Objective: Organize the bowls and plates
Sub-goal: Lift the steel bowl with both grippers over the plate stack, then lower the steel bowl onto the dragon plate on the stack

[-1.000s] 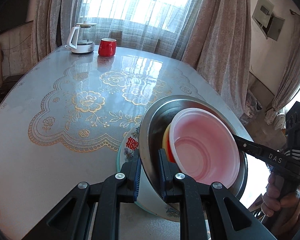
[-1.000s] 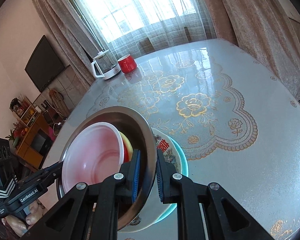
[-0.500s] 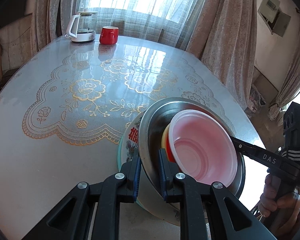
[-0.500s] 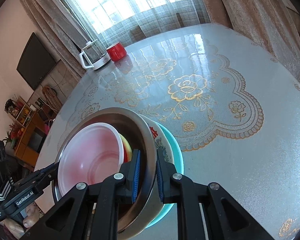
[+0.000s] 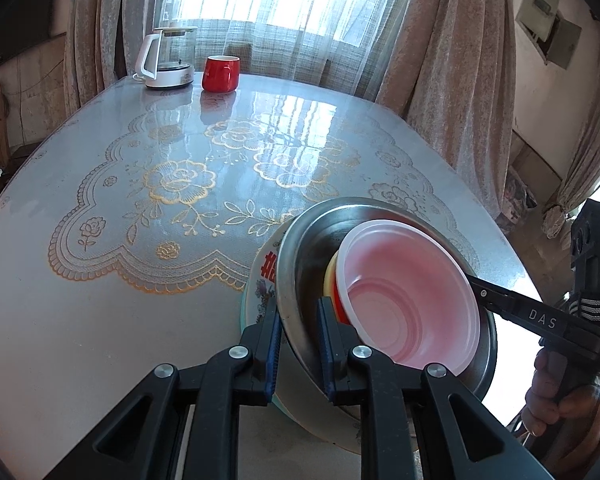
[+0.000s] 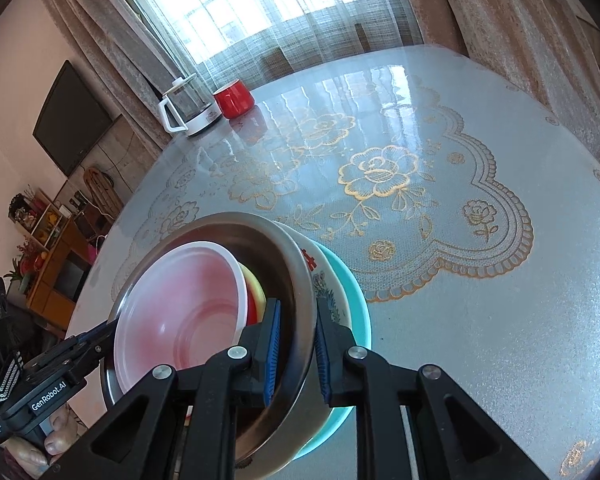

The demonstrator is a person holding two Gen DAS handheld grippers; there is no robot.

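Bowls sit nested in a stack near the edge of the round table (image 5: 100,288), whose pale glossy top carries a gold floral lace pattern. Outermost in the stack is a round stainless-steel bowl (image 5: 304,264), and inside it lies a translucent pink plastic bowl (image 5: 404,300) with a yellow and red dish (image 5: 332,284) showing as a thin crescent behind the pink rim. Under the steel bowl is a white ceramic bowl with painted flowers and red characters (image 5: 266,276), and in the right wrist view a turquoise plate or shallow bowl (image 6: 356,304) lies beneath that, flat on the table.

Left gripper (image 5: 298,346), black with blue pads, has the steel bowl's rim between its two jaws: one pad is outside the wall, the other inside, and both press on the metal. Right gripper (image 6: 296,348) pinches the opposite side of the same rim in the same way, one pad inside the bowl next to the yellow dish, the other outside against the steel wall. Its jaws have just been opening slightly, with the rim still between them. Each view shows the other gripper reaching to the far rim, with a person's hand (image 5: 568,408) around its handle.

At the far side of the table, well apart from the stack, a glass kettle with a white handle and base (image 5: 166,58) stands just beside a red mug (image 5: 220,74).
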